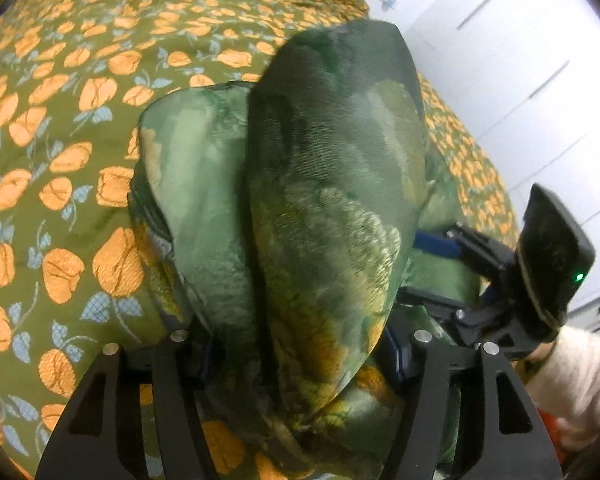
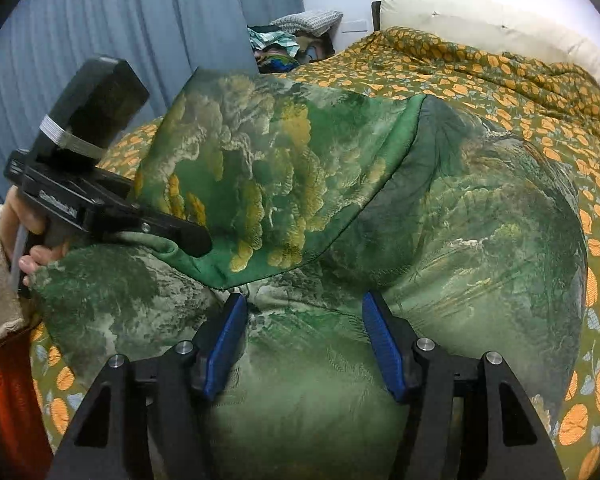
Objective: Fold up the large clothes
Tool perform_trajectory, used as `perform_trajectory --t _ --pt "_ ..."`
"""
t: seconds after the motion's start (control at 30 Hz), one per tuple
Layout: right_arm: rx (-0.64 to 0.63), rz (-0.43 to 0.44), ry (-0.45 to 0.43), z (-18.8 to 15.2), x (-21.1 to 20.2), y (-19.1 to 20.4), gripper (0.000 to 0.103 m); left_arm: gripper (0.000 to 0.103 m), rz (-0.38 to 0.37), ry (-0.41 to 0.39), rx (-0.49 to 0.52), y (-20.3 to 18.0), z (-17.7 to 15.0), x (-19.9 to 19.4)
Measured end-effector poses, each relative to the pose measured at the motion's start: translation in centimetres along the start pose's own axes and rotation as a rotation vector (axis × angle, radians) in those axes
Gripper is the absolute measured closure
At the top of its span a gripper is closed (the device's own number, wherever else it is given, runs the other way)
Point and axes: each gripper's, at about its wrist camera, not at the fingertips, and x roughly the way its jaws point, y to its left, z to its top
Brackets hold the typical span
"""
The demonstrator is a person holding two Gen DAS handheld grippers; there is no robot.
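The green patterned garment (image 2: 440, 216) lies on the bed. In the right wrist view my left gripper (image 2: 196, 240) is shut on a lifted fold of it (image 2: 252, 176), raised above the rest. In the left wrist view that fold (image 1: 324, 208) drapes over the fingers and hides them. My right gripper (image 2: 304, 332) is open, its blue pads (image 2: 384, 344) resting on the garment's near part with nothing between them. It also shows in the left wrist view (image 1: 452, 264) at the right, low beside the cloth.
The bed cover (image 1: 60, 152) is olive with orange flowers and spreads all around the garment. A cream headboard (image 2: 480, 20) stands at the back right, blue curtains (image 2: 120, 40) at the left, white cabinets (image 1: 520, 80) beyond the bed.
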Motion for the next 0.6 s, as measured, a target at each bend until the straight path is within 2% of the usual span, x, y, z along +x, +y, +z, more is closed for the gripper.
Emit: perform_trajectory --t 0.13,0.17,0.23,0.33,0.43,0.5,0.53,0.6 --pt "0.004 0.002 0.004 0.1 -0.4 -0.2 0.043 0.038 0.018 -0.004 -0.020 0.1 -0.5 -2.4" --pt "-0.001 -0.006 0.005 0.1 -0.7 -0.2 0.043 0.036 0.026 -0.018 -0.024 -0.2 -0.8 -3.4" --pt "-0.002 -0.019 0.012 0.4 -0.9 0.0 0.043 0.026 0.044 -0.056 -0.052 0.0 -1.6 -5.7" --pt "0.011 -0.033 0.032 0.9 -1.3 0.1 0.041 0.026 0.075 -0.091 -0.106 -0.5 -2.9 -8.1" --pt "0.033 -0.055 0.080 2.6 -2.1 0.4 0.040 0.026 0.045 -0.154 -0.124 -2.1 -5.2 -10.7" --pt "0.069 -0.050 0.095 4.1 -3.1 0.6 0.037 0.019 0.019 -0.216 -0.101 -3.9 -6.7 -11.8" --pt "0.087 -0.051 0.096 5.0 -3.8 0.8 0.037 0.013 0.030 -0.242 -0.097 -3.9 -6.8 -12.2" --pt "0.102 -0.036 0.085 6.5 -4.8 1.2 0.037 0.010 0.107 -0.299 -0.091 -5.2 -8.4 -12.2"
